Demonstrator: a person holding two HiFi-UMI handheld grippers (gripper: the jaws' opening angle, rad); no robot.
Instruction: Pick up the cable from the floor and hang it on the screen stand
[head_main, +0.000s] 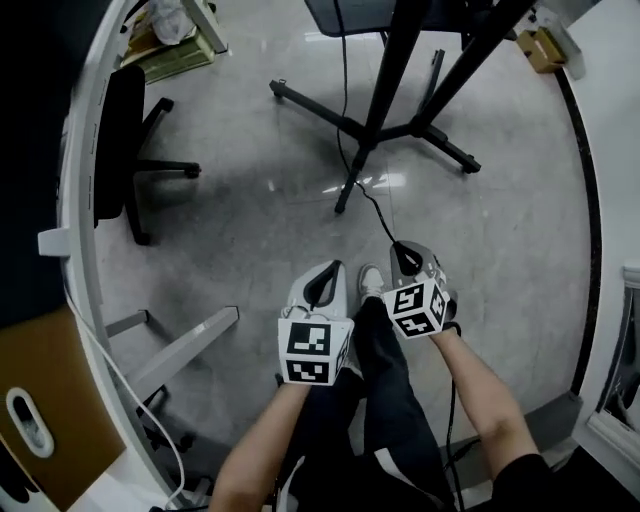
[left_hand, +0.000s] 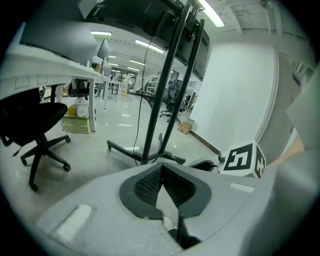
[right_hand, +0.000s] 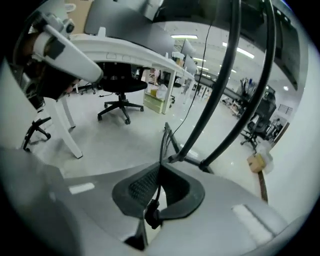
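Observation:
A thin black cable (head_main: 372, 205) runs from the foot of the black screen stand (head_main: 385, 90) across the floor to my right gripper (head_main: 400, 248). That gripper is shut on the cable. In the right gripper view the cable (right_hand: 162, 145) rises from between the closed pads of the right gripper (right_hand: 160, 170), with its black plug (right_hand: 152, 216) hanging just behind them. My left gripper (head_main: 325, 270) hovers beside it to the left, shut with nothing in it. In its own view the left gripper (left_hand: 161, 167) has its pads touching, and the stand (left_hand: 160, 100) is ahead.
A black office chair (head_main: 125, 140) stands at the left beside a curved white desk (head_main: 85, 200) with a slanted leg (head_main: 180, 350). The stand's legs (head_main: 300, 100) spread over the grey floor. A cardboard box (head_main: 540, 45) lies at the far right. A person's shoe (head_main: 370, 280) is between the grippers.

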